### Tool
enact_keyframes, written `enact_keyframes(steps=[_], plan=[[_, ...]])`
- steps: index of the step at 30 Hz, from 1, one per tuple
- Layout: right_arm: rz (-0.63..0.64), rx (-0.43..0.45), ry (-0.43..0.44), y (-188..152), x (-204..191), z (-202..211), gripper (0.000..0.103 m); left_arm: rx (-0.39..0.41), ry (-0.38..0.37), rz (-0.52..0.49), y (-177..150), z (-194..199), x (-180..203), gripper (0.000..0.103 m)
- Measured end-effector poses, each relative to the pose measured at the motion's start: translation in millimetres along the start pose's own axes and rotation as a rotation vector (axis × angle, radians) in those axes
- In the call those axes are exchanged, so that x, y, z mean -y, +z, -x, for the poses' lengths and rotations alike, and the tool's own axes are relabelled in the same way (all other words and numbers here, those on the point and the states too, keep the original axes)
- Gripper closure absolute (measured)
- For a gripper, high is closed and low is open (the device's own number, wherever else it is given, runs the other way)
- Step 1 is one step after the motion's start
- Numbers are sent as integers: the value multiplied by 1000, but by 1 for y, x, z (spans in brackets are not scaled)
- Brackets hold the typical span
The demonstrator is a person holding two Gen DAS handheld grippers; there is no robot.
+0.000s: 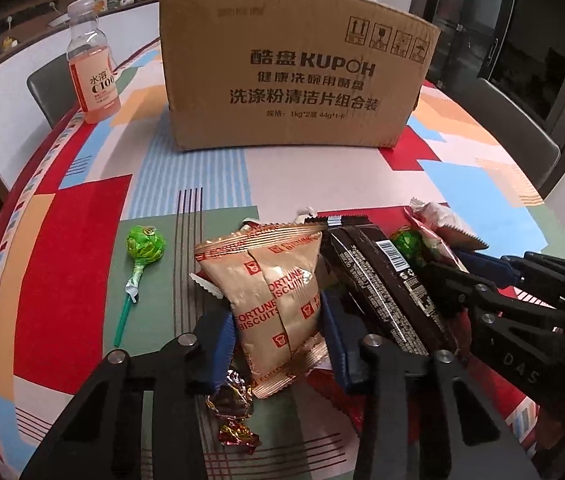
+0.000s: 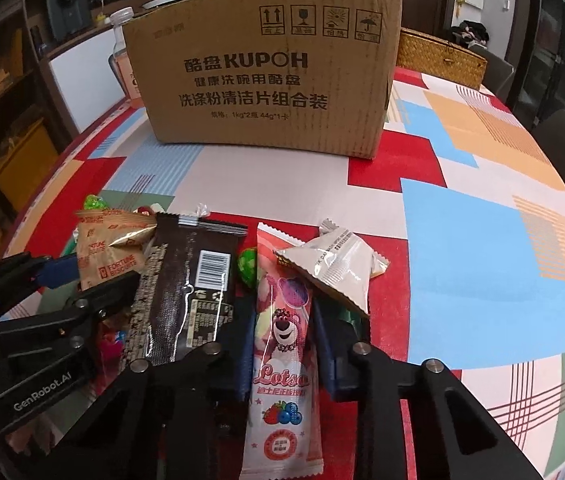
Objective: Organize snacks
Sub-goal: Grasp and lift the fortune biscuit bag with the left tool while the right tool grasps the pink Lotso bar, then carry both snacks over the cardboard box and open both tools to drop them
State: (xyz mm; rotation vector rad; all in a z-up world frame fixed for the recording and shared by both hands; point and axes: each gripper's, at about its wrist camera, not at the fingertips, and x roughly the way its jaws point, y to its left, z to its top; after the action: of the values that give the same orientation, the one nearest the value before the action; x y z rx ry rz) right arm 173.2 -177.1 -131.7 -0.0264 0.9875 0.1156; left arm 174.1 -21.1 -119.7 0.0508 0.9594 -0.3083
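left claw [image 1: 278, 320] gripping biscuit packet [image 1: 274, 300], right claw [image 2: 282, 344] gripping Lotso packet [image 2: 282, 360]

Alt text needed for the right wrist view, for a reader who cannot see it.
The right gripper straddles a pink Lotso snack packet in a pile of snacks on a colourful patterned tablecloth. A dark wrapper lies beside it, a white packet on the other side, and a cardboard box stands behind.

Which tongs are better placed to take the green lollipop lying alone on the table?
Left, probably. The lollipop lies apart on the left tongs' outer side; the right tongs straddle the pink Lotso pack, beyond the pile.
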Motion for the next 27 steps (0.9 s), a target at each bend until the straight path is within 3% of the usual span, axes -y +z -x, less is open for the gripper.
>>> enact_keyframes(steps=[10, 27], plan=[[-3, 44, 80, -1, -8, 27, 80, 86, 25, -2, -1, 36, 5, 65], [42, 213, 105, 11, -17, 88, 80, 257, 49, -28, 21, 99, 12, 65]])
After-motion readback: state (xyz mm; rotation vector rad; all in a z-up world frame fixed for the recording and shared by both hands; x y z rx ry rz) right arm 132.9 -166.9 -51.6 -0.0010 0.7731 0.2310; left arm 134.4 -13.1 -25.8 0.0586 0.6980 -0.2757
